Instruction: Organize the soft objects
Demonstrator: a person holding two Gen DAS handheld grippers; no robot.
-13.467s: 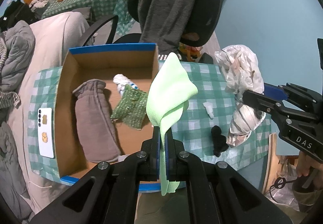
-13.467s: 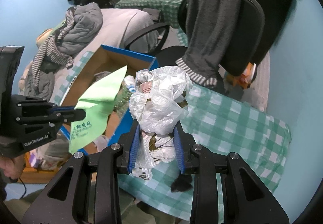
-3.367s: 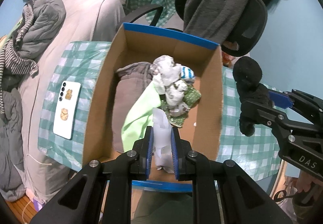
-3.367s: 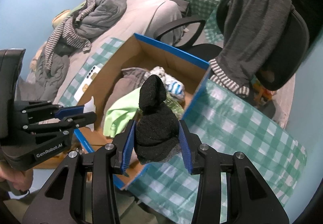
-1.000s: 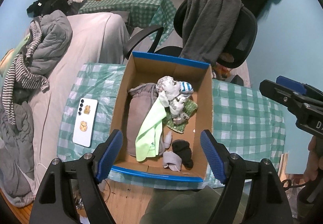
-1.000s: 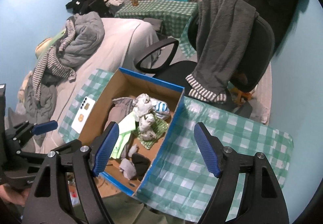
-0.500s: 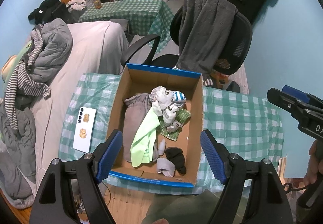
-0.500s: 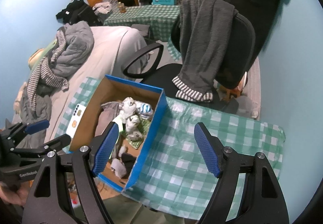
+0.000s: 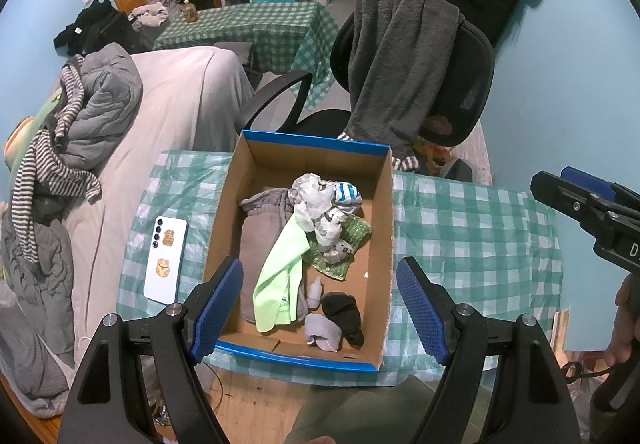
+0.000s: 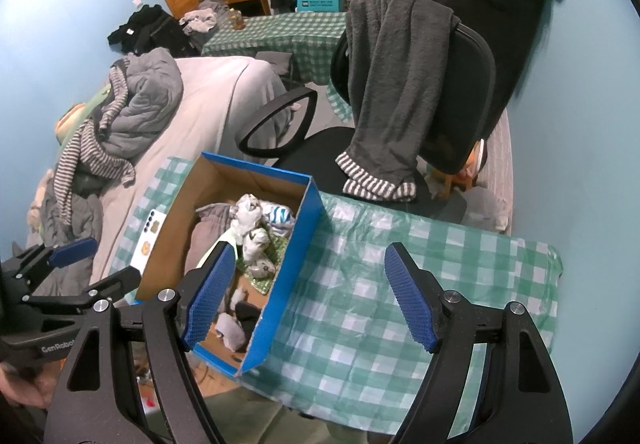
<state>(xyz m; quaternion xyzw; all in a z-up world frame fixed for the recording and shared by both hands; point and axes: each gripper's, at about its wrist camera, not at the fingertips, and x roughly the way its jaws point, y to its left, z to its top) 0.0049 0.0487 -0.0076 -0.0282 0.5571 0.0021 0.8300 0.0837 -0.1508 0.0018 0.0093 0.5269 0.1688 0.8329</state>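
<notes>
1. Left tool (image 9: 320, 308): jaws wide apart, nothing between the blue pads; held above the near end of the box, pointing steeply down.
2. Right tool (image 10: 306, 294): jaws likewise wide apart and empty; held above the checked cloth just to the right of the box. Its tip also shows at the right edge of the left wrist view.
3. Bed (image 9: 176, 104): beige cover, left of the surface, with grey and striped clothing heaped on it.
4. Office chair (image 9: 460, 84): black, behind the surface, a dark grey fleece garment (image 9: 400, 64) draped over its back.
5. Surface (image 9: 472, 240): covered with a green-and-white checked cloth; bare to the right of the box.
6. Cardboard box (image 9: 382, 228): blue-rimmed, open-topped, standing on the left half of the surface. All soft items listed below lie inside it.
7. Grey folded garment (image 9: 260, 228): along the box's left wall.
8. Light green cloth (image 9: 280, 276): lying partly over the grey garment.
9. Crumpled plastic bag bundle (image 9: 320, 208): mid-box, towards the far end, resting on a green sparkly cloth (image 9: 348, 244).
10. Black sock (image 9: 344, 314): near end of the box.
11. Grey sock (image 9: 322, 330): touching the black sock, on its left.
12. White phone (image 9: 166, 260): face down on the surface, left of the box.
</notes>
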